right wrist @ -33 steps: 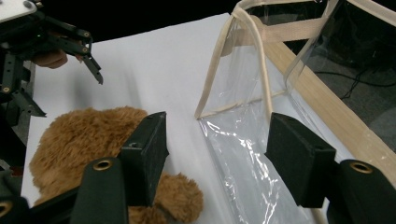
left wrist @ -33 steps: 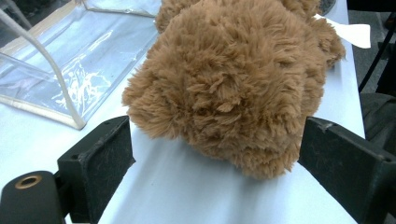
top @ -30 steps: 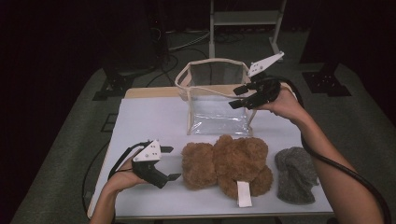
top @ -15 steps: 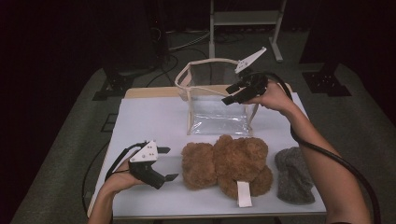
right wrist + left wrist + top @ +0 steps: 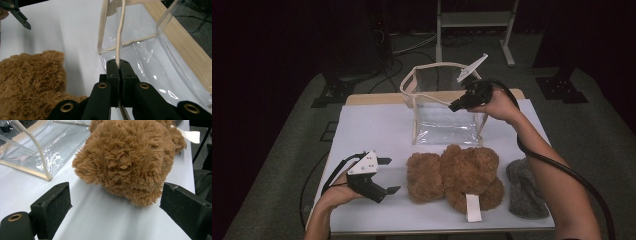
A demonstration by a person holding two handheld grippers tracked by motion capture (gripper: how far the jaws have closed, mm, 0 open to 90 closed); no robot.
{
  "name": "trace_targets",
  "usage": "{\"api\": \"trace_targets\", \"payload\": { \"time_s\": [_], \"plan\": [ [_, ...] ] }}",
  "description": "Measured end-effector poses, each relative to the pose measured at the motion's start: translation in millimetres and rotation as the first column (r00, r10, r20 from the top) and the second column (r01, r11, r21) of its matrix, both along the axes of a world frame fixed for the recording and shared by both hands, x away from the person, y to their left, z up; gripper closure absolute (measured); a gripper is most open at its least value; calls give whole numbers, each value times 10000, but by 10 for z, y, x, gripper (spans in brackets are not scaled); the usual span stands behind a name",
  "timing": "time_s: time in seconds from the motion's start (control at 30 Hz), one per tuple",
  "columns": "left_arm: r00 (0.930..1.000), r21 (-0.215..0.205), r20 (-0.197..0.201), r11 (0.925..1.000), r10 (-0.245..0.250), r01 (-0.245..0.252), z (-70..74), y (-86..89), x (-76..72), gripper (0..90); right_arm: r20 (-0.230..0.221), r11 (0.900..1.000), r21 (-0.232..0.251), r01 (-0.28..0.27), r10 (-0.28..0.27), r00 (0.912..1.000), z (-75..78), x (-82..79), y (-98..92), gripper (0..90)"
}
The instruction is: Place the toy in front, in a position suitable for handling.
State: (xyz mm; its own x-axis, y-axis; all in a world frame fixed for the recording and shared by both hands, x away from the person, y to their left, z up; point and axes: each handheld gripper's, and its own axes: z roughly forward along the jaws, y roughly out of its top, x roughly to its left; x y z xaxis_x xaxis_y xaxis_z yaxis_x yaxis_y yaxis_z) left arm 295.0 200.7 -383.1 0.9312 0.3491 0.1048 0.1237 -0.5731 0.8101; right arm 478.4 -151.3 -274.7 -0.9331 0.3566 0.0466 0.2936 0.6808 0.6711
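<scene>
The right gripper (image 5: 119, 65) has just clamped its jaws on the clear bag's cord handle (image 5: 119, 37) near the tabletop's far edge; the thin cord could slip out, collapsing the bag. The left gripper (image 5: 384, 175) waits wide beside the teddy bear (image 5: 457, 175).

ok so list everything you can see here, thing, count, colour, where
clear bag: 1, see-through with cream trim, back middle of the table
bag handle: 1, cream, pinched between the right gripper's jaws
teddy bear: 1, brown, lying at the front middle of the table
grey soft toy: 1, grey, front right corner
table: 1, white top
metal frame: 1, pale, floor behind the table
left gripper: 1, black, open, front left beside the bear
right gripper: 1, black, shut on the bag handle
</scene>
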Motion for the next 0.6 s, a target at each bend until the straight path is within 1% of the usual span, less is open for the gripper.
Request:
{"api": "trace_targets", "payload": {
  "time_s": [0.03,0.1,0.13,0.33,0.4,0.5,0.6],
  "plan": [
    [10000,6,-4,10000,-13,13,1,0,0,91,-46,9999,-11,-102,102,9999,-1,-17,-6,871],
    [10000,20,-10,10000,-29,29,2,-3,2,91,-39,9999,18,-119,119,9999,-4,-50,-14,872],
    [10000,26,-16,10000,-59,59,1,-5,4,91,-148,10000,56,-79,80,9999,-4,-67,-13,872],
    [10000,30,-7,10000,-8,8,8,10,5,91,-237,9986,192,-498,503,9985,3,-202,3,871],
    [10000,2,35,10000,20,-20,16,15,2,90,-323,9974,191,-688,694,9971,7,-266,24,871],
    [10000,22,59,10000,5,-6,21,19,-2,91,-328,9958,191,-899,904,9954,14,-335,32,871],
    [10000,6,46,10000,0,0,24,18,-7,91,-524,9942,196,-1055,1064,9929,21,-406,32,871]
  ]
}}
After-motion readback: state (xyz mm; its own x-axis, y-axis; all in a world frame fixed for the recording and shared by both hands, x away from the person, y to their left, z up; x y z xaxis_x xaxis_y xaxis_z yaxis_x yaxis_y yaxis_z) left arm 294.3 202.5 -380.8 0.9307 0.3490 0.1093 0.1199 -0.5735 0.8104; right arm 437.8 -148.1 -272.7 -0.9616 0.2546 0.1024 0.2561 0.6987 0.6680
